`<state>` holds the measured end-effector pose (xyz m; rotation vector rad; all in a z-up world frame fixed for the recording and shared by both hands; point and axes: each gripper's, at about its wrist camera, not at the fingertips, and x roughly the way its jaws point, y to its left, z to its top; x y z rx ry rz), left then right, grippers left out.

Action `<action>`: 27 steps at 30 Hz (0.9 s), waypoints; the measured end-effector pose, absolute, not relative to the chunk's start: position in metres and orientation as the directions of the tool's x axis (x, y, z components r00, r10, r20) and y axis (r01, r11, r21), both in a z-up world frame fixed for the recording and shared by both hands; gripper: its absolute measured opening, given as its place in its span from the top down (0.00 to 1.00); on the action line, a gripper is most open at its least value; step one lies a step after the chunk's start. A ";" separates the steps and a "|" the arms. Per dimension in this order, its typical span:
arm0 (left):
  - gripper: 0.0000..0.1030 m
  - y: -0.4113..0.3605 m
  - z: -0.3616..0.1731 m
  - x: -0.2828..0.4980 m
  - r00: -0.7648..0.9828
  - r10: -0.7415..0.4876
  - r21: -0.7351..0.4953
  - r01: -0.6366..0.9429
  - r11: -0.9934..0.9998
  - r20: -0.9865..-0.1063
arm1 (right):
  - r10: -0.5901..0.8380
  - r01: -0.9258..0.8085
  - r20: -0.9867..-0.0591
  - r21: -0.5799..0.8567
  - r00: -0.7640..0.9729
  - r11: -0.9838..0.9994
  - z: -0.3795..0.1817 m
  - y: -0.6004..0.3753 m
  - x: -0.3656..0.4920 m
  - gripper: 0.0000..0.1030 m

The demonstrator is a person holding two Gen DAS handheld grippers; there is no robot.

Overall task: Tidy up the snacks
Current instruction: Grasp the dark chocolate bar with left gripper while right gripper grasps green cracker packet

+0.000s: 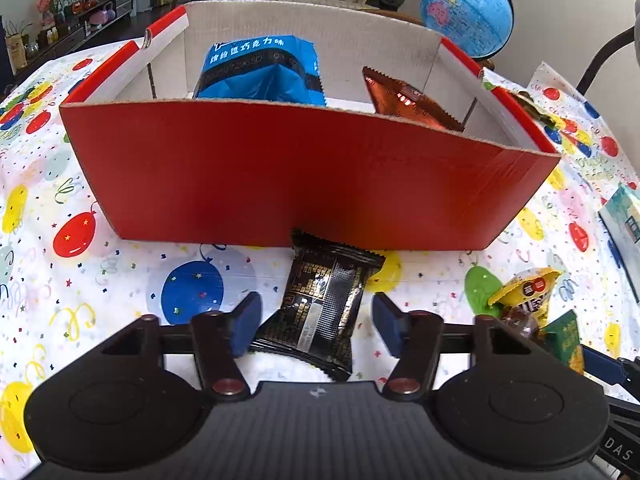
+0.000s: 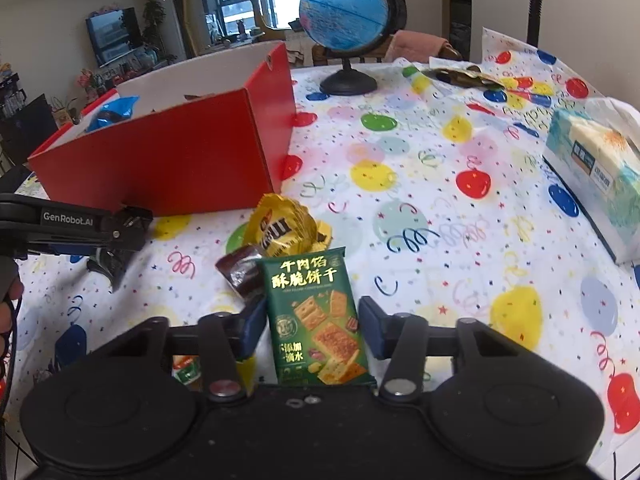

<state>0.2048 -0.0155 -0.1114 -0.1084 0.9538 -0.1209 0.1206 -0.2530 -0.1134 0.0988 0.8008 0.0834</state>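
We are holding our left gripper [image 1: 314, 322] spread around a black snack packet [image 1: 320, 312], its pads not quite pressing. The packet is lying just in front of the red box [image 1: 304, 176], long axis pointing toward it. Our right gripper [image 2: 310, 326] is straddling a green cracker packet [image 2: 316, 320], left pad touching, right pad apart; the packet is lying near the box's front right corner, its long axis running along the fingers.

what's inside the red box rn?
In the red box: a blue snack bag and a copper-brown foil packet, both propped up. The front wall hides the box floor, so anything lying flat there can't be seen.
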 end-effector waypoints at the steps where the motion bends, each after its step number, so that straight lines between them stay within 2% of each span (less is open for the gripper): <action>1: 0.45 -0.015 -0.112 0.205 0.574 -0.149 -0.146 0.051 0.988 -0.805 | 0.109 -0.033 -0.712 0.119 0.693 0.992 -0.114 -0.254 0.121 0.54; 12: 0.65 -0.018 -0.110 0.198 0.607 -0.108 -0.113 0.030 0.993 -0.787 | 0.071 0.006 -0.709 0.106 0.702 0.994 -0.112 -0.258 0.116 0.56; 18: 0.69 -0.017 -0.103 0.188 0.620 -0.107 -0.105 0.041 0.994 -0.777 | 0.067 0.008 -0.693 0.105 0.718 0.994 -0.106 -0.257 0.109 0.57; 27: 0.69 -0.019 -0.078 0.163 0.645 -0.123 -0.104 0.067 0.992 -0.754 | 0.087 -0.002 -0.652 0.130 0.753 0.991 -0.085 -0.258 0.094 0.57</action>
